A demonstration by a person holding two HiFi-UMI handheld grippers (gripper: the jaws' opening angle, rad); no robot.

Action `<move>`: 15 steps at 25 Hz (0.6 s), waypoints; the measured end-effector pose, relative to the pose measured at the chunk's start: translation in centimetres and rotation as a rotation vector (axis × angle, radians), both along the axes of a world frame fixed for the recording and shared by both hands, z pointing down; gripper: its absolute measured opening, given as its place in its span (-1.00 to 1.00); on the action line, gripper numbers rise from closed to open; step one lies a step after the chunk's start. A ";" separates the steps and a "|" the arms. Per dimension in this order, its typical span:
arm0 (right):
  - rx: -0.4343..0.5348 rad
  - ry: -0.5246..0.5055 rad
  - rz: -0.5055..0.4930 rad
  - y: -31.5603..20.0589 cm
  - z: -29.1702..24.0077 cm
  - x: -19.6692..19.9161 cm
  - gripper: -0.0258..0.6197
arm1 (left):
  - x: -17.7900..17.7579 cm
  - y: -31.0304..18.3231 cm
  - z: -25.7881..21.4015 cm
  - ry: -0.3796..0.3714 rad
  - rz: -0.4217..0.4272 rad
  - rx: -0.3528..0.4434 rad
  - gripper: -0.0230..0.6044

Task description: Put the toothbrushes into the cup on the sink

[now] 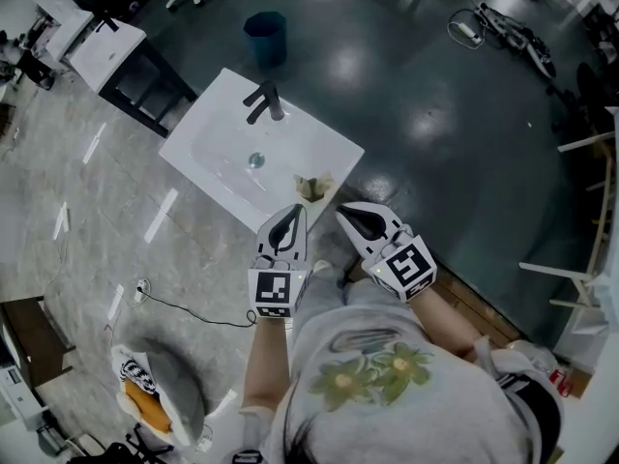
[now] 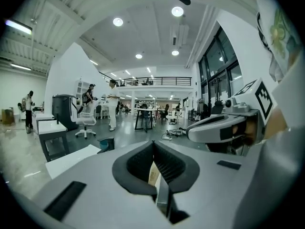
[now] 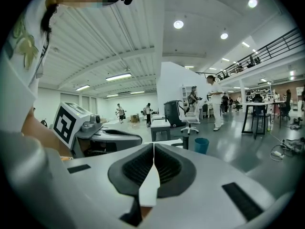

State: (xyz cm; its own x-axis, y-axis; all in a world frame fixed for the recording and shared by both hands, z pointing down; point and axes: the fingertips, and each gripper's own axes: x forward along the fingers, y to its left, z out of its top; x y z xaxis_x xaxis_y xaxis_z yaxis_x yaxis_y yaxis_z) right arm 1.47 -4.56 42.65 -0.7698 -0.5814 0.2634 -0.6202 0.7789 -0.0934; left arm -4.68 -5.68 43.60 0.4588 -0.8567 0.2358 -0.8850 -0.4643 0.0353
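Note:
The white sink (image 1: 222, 153) stands ahead of me with its dark faucet (image 1: 265, 101) at the far side. A small beige cup (image 1: 314, 188) sits on its near right corner; what it holds is too small to tell. No loose toothbrush shows. My left gripper (image 1: 290, 220) hovers just short of the sink's near edge, jaws shut with nothing held. My right gripper (image 1: 354, 217) hangs beside it, right of the cup, also shut and empty. In the left gripper view the left gripper (image 2: 153, 146) has its pads pressed together; in the right gripper view the right gripper (image 3: 153, 149) does too.
A blue bin (image 1: 266, 37) stands on the floor beyond the sink. A white-topped table with black legs (image 1: 126, 61) is at the far left. A cable (image 1: 184, 307) and a grey bag (image 1: 164, 394) lie on the floor at my left. People stand far off in the hall.

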 end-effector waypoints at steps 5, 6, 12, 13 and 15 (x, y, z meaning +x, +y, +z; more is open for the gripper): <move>0.013 -0.001 -0.015 1.6 -0.8 0.1 -0.79 | 0.3 1.3 -1.3 0.000 -0.021 0.015 -0.87; 0.017 -0.002 -0.017 1.8 -1.0 0.1 -0.79 | 0.3 1.6 -1.3 0.000 -0.020 0.020 -0.87; 0.035 -0.008 -0.027 2.9 -1.8 0.5 -0.79 | 1.1 2.7 -2.7 0.002 -0.028 0.031 -0.87; 0.037 -0.008 -0.030 3.2 -1.9 0.6 -0.79 | 1.2 3.0 -2.7 0.003 -0.025 0.032 -0.87; 0.039 -0.006 -0.038 3.8 -2.0 0.6 -0.79 | 1.4 3.7 -2.3 0.004 -0.017 0.034 -0.87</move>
State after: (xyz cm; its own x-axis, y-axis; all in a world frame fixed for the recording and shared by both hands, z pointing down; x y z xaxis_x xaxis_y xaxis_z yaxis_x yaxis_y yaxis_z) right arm 2.10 -0.79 40.67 -0.7928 -0.5616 0.2368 -0.5899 0.8048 -0.0661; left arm -3.31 -2.01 41.32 0.4448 -0.8719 0.2050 -0.8928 -0.4499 0.0236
